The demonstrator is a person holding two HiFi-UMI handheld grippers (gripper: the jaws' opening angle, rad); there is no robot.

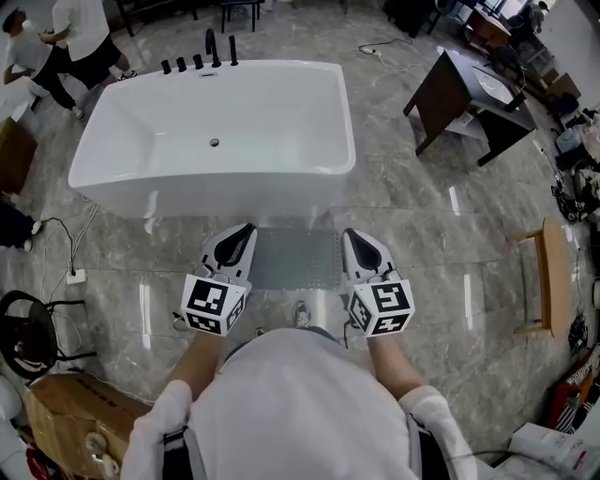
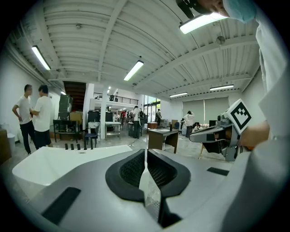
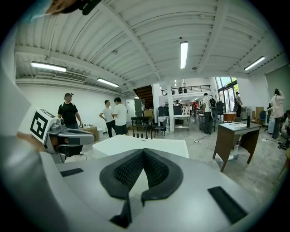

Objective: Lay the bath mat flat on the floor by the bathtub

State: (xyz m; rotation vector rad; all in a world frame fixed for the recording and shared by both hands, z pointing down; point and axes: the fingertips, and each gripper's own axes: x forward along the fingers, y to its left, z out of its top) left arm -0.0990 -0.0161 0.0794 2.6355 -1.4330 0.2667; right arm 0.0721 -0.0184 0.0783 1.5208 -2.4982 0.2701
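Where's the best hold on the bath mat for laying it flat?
Pinch its two side edges, left gripper on one, right gripper on the other, coming from the side away from the bathtub: the bath mat is a thin wide sheet, so this keeps it spread.

Upper right, a dark brown wooden vanity table (image 1: 466,94) sits angled. Right edge, a light wooden bench (image 1: 553,272). Lower left, a brown cardboard box (image 1: 67,417), with a white power strip (image 1: 76,277) above it. Upper left, 2 people in white shirts (image 1: 81,23).
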